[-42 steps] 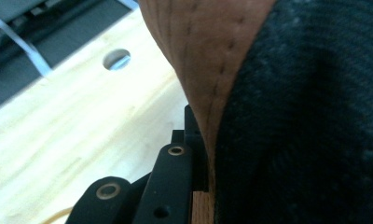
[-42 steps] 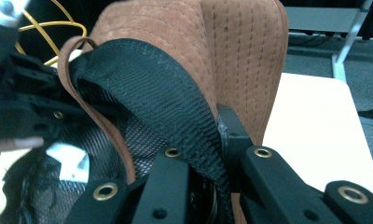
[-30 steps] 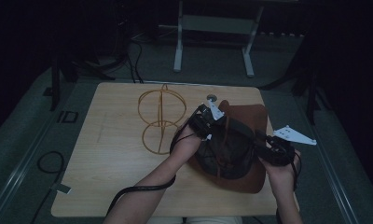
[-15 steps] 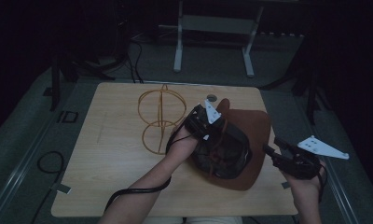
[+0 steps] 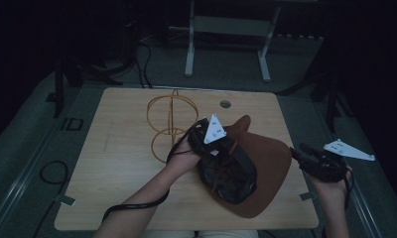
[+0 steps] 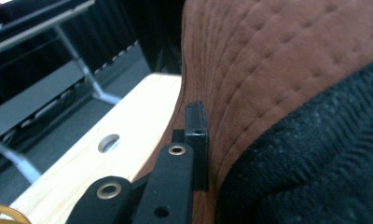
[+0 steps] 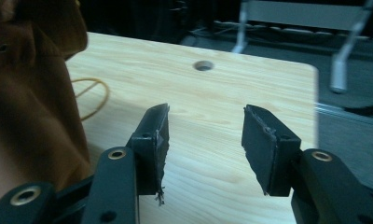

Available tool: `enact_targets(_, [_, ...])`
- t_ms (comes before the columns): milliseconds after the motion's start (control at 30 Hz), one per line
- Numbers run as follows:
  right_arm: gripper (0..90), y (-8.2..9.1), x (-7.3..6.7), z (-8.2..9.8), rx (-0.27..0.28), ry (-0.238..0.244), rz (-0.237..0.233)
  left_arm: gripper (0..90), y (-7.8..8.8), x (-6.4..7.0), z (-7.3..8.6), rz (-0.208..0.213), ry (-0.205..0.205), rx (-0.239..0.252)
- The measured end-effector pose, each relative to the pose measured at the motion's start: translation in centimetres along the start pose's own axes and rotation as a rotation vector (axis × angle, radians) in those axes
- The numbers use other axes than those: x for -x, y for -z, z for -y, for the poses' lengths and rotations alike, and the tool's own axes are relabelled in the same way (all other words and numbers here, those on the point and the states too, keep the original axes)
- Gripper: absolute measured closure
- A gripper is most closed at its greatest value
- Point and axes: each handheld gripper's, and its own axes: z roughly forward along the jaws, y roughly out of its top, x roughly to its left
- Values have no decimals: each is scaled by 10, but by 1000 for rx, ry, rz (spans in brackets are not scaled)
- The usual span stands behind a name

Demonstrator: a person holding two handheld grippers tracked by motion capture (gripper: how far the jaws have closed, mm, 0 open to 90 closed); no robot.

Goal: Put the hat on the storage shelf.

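Left gripper (image 5: 221, 148) is clamped on the brown quilted suede hat (image 5: 266, 163), gripping its brim where it meets the black knitted lining (image 5: 229, 173); the hat lies upturned at the right near part of the light wooden table (image 5: 122, 148). Right gripper (image 5: 305, 153) hovers off the table's right edge, just beside the hat, jaws apart with nothing between them, having just been closing. A gold wire stand (image 5: 169, 124) sits left of the hat.
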Motion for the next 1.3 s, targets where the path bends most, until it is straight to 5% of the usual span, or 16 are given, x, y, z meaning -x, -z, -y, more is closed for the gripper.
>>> enact_targets(300, [508, -20, -31, -4, 19, 70, -162, 876, 12, -11, 8, 95, -4, 107])
enact_targets(433, [506, -26, -44, -7, 23, 93, -211, 876, 14, -12, 10, 172, -29, 159])
enact_targets(633, [496, -37, -70, -8, 29, 136, -321, 876, 12, -7, 9, 242, -64, 179])
enact_targets(933, [469, -45, -87, -9, 40, 174, -386, 875, 14, -3, 1, 315, -45, 276])
enact_targets(1300, [484, -49, -98, -17, 82, 193, -459, 874, 6, 14, -13, 371, -64, 304])
